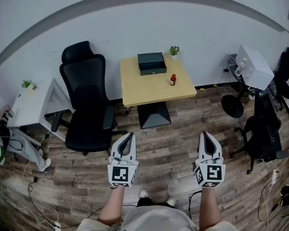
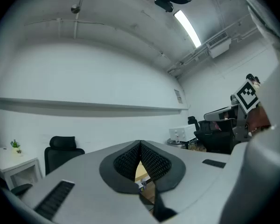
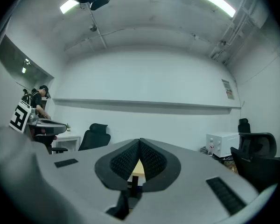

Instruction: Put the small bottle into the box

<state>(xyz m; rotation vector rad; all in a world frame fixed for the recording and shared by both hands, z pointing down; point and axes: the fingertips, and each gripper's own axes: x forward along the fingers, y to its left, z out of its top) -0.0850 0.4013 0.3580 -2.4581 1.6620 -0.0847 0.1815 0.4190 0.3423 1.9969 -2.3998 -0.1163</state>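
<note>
Across the room stands a small wooden table (image 1: 149, 91). On its far side rests a dark green box (image 1: 151, 63) with its lid down. The small bottle (image 1: 173, 80), brown with a red cap, stands upright on the table just right of the box and nearer to me. My left gripper (image 1: 132, 134) (image 2: 140, 143) and right gripper (image 1: 203, 134) (image 3: 139, 141) are held level over the wooden floor, well short of the table. Both are shut, tips touching, with nothing between them.
A potted plant (image 1: 174, 51) sits at the table's back right corner. A black office chair (image 1: 86, 100) stands left of the table, beside a white side table (image 1: 36, 102). To the right are a white appliance (image 1: 254, 66) and dark chairs (image 1: 265, 129). A person (image 1: 5, 141) sits far left.
</note>
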